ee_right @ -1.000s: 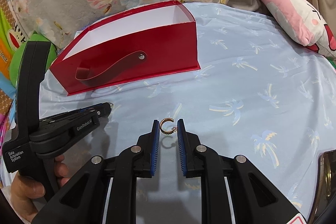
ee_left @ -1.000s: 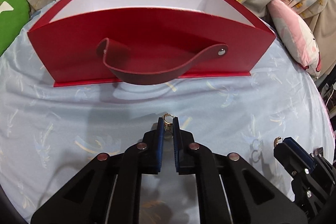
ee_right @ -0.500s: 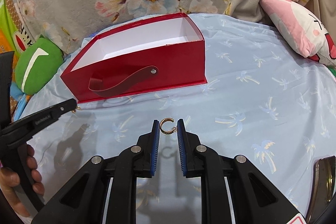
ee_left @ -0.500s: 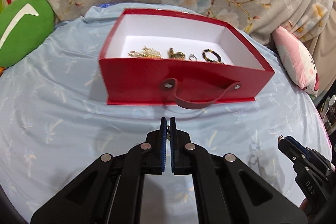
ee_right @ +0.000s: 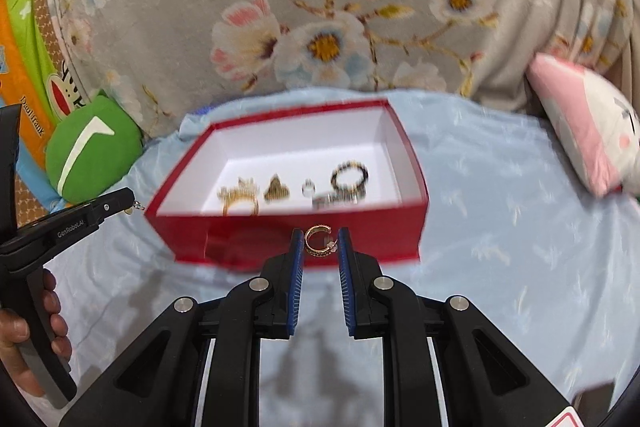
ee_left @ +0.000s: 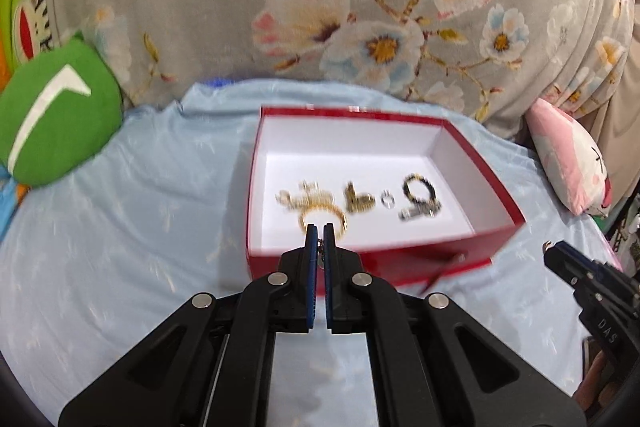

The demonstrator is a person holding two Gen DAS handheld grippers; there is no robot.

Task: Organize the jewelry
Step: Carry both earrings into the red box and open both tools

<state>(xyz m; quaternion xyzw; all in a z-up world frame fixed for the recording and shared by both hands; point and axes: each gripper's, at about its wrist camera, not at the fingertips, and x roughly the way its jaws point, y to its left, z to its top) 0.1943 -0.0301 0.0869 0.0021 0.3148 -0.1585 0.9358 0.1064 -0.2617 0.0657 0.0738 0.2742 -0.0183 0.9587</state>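
Observation:
A red box with a white inside stands open on the light blue sheet. In it lie a gold chain piece, a gold charm, a small silver ring and a dark beaded bracelet. My left gripper hangs before the box's near wall, shut on a small gold earring that is mostly hidden between the pads. My right gripper is shut on a gold open ring in front of the box. The left gripper is also seen left of the box.
A green cushion lies at the left and a pink plush pillow at the right. A grey floral cloth rises behind the box. A person's hand holds the left gripper's handle.
The left jaws closed on the earring on the sheet. Both grippers then rose with their pieces, so the box's inside and its jewelry came into view.

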